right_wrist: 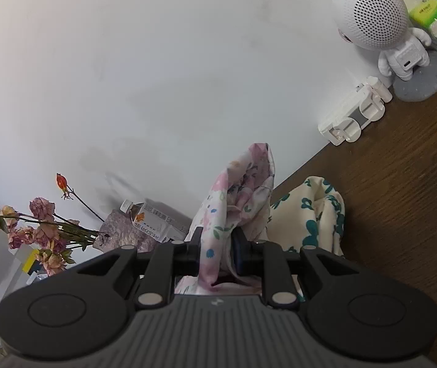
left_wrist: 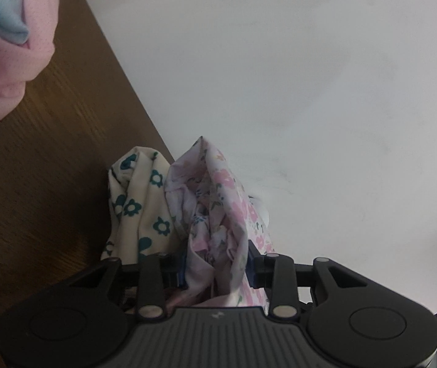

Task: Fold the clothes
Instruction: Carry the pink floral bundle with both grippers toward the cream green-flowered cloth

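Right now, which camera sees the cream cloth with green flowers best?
The left wrist view: the cream cloth stands bunched and mostly unhidden beside the pink flowered cloth. In the right wrist view, that pink cloth and the right gripper cover part of it.

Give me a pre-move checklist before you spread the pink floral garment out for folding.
1. Left gripper shut on the pink floral garment: ok.
2. Right gripper shut on the same garment: ok.
3. Teal-flower cloth free of the left fingers: cannot tell; it sits right against them.
4. Wooden table has room: not ok on the left, where the pink and blue pile lies.
5. White robot speaker and white folding stand out of the way: ok; both stand by the wall.
6. Garment untwisted: cannot tell, it is bunched.
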